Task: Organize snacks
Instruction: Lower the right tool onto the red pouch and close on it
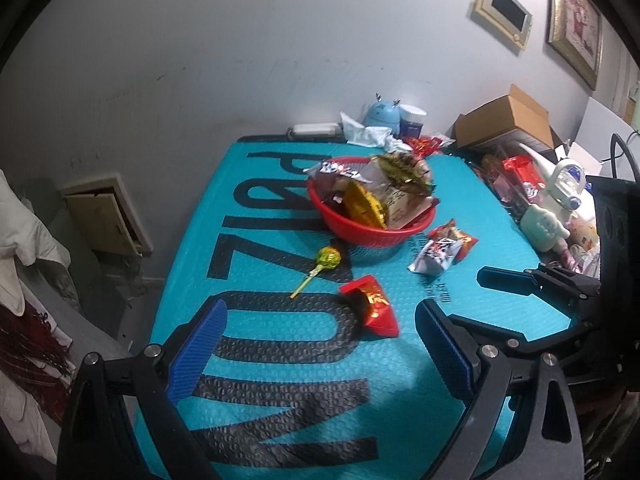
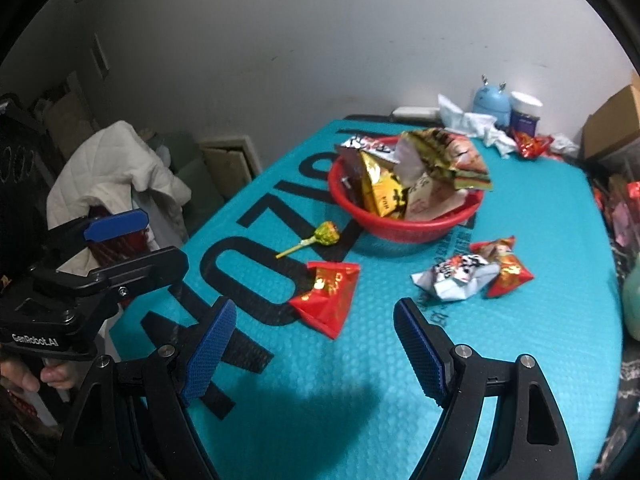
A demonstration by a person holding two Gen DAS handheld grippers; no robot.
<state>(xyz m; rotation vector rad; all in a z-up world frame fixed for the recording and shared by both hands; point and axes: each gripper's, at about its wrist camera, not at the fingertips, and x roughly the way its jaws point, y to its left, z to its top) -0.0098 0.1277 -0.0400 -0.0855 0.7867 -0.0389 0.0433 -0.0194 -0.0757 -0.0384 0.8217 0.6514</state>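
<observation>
My left gripper (image 1: 320,354) was a black frame of triangular cut-out arms joined by round silver screws, and each of its fingers (image 1: 196,354) carried a long blue pad with a fine ribbed face. My right gripper (image 2: 314,356) was built the same, with blue pads (image 2: 422,354) textured like a grid on black arms with silver pivots. In the right wrist view the left unit's black body bore white "GenRobot.AI" lettering, with a person's fingers (image 2: 48,376) wrapped beneath it.

White lettering "GenRobot.AI" on the black body of the left gripper (image 2: 116,236), lower left of the right wrist view; large black letters on the teal mat (image 2: 520,360) read only in part.
</observation>
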